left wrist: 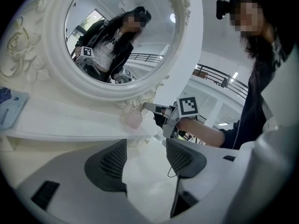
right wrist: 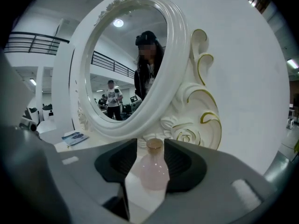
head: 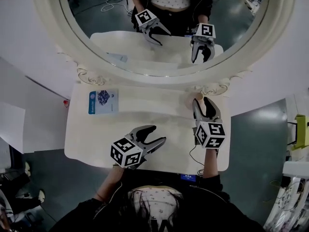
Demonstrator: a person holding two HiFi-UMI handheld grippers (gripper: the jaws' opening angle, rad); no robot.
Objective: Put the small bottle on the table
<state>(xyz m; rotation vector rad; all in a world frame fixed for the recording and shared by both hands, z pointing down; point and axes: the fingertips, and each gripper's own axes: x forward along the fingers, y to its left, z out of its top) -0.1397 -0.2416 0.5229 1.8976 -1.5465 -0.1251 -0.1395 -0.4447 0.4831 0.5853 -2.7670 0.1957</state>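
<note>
Although the small bottle point(right wrist: 152, 169) already stands upright on the worktop point(head: 145, 111), close to the carved foot of the oval mirror point(head: 62, 37), it sits between the jaws of the right claw point(head: 202, 102). Those jaws are spread wide and, as far as the right gripper view shows, do not press on it. The bottle looks like pale pink glass, with a round belly, a short narrow neck and a brownish stopper. I judge it light, stiff and breakable, and its smooth curved sides are probably slippery. A hard squeeze or a knock against the mirror frame could crack or topple it. The belly looks the safest place to take hold, low down where it is widest, with a pad square on either side. The neck offers less surface, and the stopper might come loose. The left claw point(head: 157, 133) hovers over the near edge of the worktop, well apart from the bottle, its jaws apart with nothing between them. A blue leaflet point(head: 103, 102) lies at the far left.
</note>
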